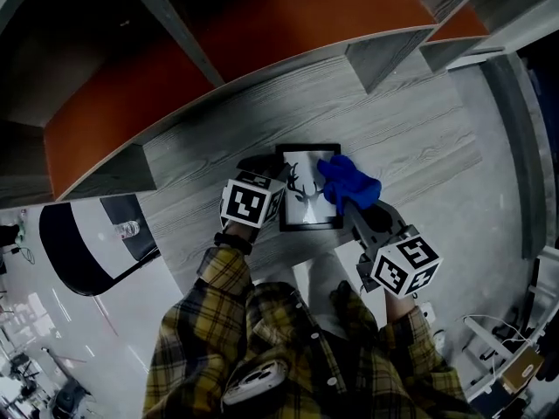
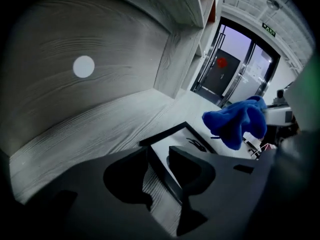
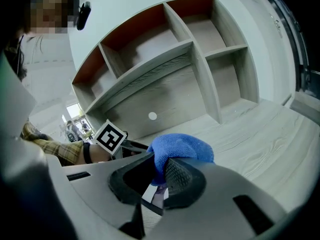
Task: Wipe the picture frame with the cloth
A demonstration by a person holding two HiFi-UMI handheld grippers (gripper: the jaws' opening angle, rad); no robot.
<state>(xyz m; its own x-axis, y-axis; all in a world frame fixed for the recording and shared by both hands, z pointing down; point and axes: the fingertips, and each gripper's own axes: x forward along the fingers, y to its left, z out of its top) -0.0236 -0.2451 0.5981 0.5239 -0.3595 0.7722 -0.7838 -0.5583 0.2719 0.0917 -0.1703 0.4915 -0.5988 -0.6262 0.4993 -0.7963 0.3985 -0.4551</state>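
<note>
Head view: looking steeply down on a picture frame [image 1: 307,209] lying flat on a grey wood-grain shelf top [image 1: 410,138], black border round a white sheet with an antlered deer print. Behind it, open shelving [image 1: 262,42] with orange back panels.

Left gripper [image 1: 265,166] at the frame's left edge, near the far left corner, marker cube turned up towards the camera. Right gripper [image 1: 349,204] coming in from the near right, clamped on a bunched blue cloth [image 1: 348,182] that covers the frame's far right corner. Cannot tell whether the cloth rests on the glass or hangs just above it.

Left gripper view: left gripper [image 2: 159,154] with jaws apart and nothing clamped. Frame [image 2: 200,143] directly below, its black left border running between the two jaws, one jaw over bare wood and the other over the white sheet. Cannot tell whether either pad touches the frame. Cloth [image 2: 237,121] off to the right, above the frame's far side.

Right gripper view: right gripper [image 3: 159,171] closed on the cloth [image 3: 180,146], ribbed pad pressed into the fabric and the bulk of it bulging out past the tips. Sliver of the frame [image 3: 149,195] showing just below the jaws. Left gripper's marker cube [image 3: 110,136] close by on the left, ahead of a plaid sleeve [image 3: 55,146].
</note>
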